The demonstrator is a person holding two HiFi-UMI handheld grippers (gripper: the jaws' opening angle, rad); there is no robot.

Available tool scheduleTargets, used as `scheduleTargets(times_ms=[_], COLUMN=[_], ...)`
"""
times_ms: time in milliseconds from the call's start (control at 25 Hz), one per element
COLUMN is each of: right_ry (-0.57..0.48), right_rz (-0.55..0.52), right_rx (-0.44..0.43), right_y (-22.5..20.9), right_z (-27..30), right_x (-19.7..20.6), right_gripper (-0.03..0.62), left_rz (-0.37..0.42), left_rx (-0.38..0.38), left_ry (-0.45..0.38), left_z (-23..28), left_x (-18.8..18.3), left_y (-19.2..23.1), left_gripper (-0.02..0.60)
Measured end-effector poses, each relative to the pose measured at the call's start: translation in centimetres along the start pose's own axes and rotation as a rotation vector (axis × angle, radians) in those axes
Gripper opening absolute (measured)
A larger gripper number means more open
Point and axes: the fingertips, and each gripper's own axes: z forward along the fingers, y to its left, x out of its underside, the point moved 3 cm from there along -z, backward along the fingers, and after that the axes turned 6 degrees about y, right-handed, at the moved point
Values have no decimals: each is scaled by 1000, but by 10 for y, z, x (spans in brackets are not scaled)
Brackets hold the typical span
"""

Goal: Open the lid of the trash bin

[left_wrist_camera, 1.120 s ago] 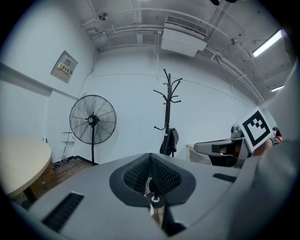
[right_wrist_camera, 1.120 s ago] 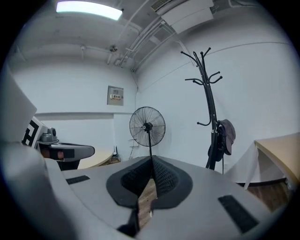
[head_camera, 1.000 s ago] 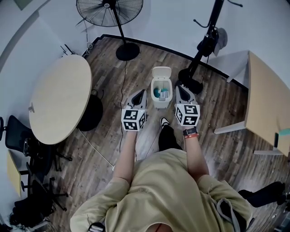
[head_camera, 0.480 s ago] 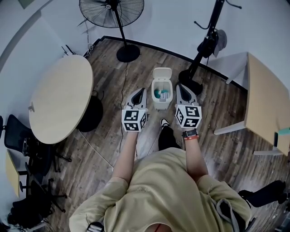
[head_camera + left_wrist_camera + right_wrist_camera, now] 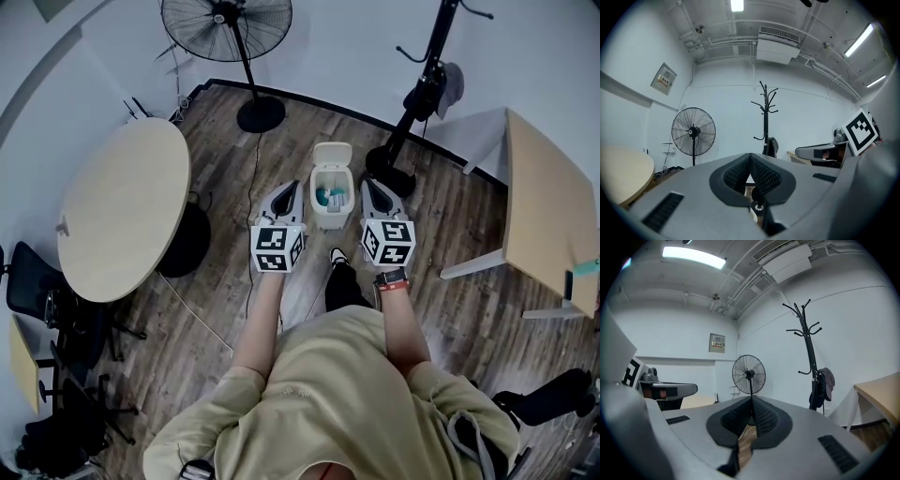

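A small white trash bin (image 5: 330,216) stands on the wood floor with its lid (image 5: 333,154) tipped up and back. Inside show a teal item and pale rubbish. My left gripper (image 5: 292,188) hovers just left of the bin, shut with nothing in it. My right gripper (image 5: 371,187) hovers just right of the bin, also shut and empty. Neither touches the bin. In the left gripper view the ribbed pads of the left gripper (image 5: 750,156) meet at the tip. The right gripper (image 5: 751,399) looks the same in its own view.
A round wooden table (image 5: 122,211) stands at the left, with a pedestal fan (image 5: 259,113) behind it. A coat stand's base (image 5: 390,175) sits just right of the bin. A rectangular table (image 5: 544,211) is at the right. Black chairs (image 5: 52,309) and a floor cable (image 5: 254,169) lie left.
The head view has shifted slightly. Both grippers stay shut on either side of the bin, and the lid stays up.
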Motion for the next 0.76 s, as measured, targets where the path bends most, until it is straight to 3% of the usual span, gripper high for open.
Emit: scheduleTargets(times_ms=[760], right_ry=[-5], right_rz=[-12], right_rx=[-10], right_y=[-1], right_z=[17], right_x=[-9], right_gripper=[15], left_rz=[-16], left_rx=[-6], left_ry=[22], left_z=[15], left_x=[7], left_y=[11], left_gripper=[21])
